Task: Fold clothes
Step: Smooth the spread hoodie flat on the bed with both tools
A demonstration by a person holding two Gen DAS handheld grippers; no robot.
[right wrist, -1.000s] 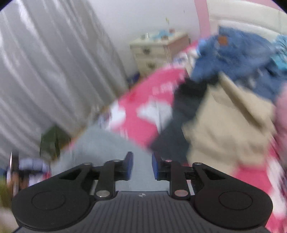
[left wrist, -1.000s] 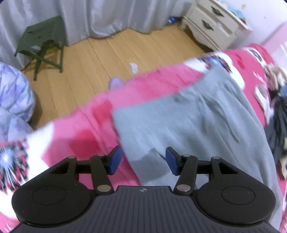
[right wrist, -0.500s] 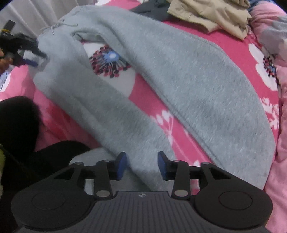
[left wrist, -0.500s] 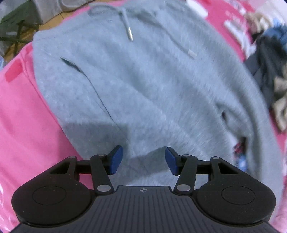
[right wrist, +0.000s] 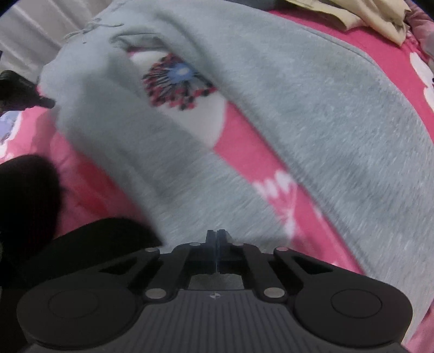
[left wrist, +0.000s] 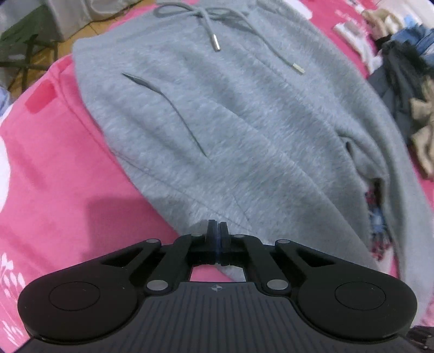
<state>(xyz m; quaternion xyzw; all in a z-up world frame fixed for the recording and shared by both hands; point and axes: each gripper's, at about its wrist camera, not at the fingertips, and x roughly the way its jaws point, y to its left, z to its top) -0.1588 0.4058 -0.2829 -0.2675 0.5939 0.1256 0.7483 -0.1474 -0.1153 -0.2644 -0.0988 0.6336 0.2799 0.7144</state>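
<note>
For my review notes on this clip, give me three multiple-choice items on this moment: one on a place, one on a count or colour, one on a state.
1. Where do the grey sweatpants lie?
A. On the wooden floor
B. On the pink floral bedspread
C. On the green stool

2. How many metal-tipped drawstring ends show at the waistband in the left wrist view?
A. None
B. Two
C. Four

3. How do the left gripper and right gripper stand?
A. Both shut
B. Both wide open
C. Left open, right shut

Key: 1 B, pink fabric borders the sweatpants on all visible sides; 2 B, two silver tips hang from the drawstring; 3 A, each pair of blue pads meets at the grey fabric's edge.
</note>
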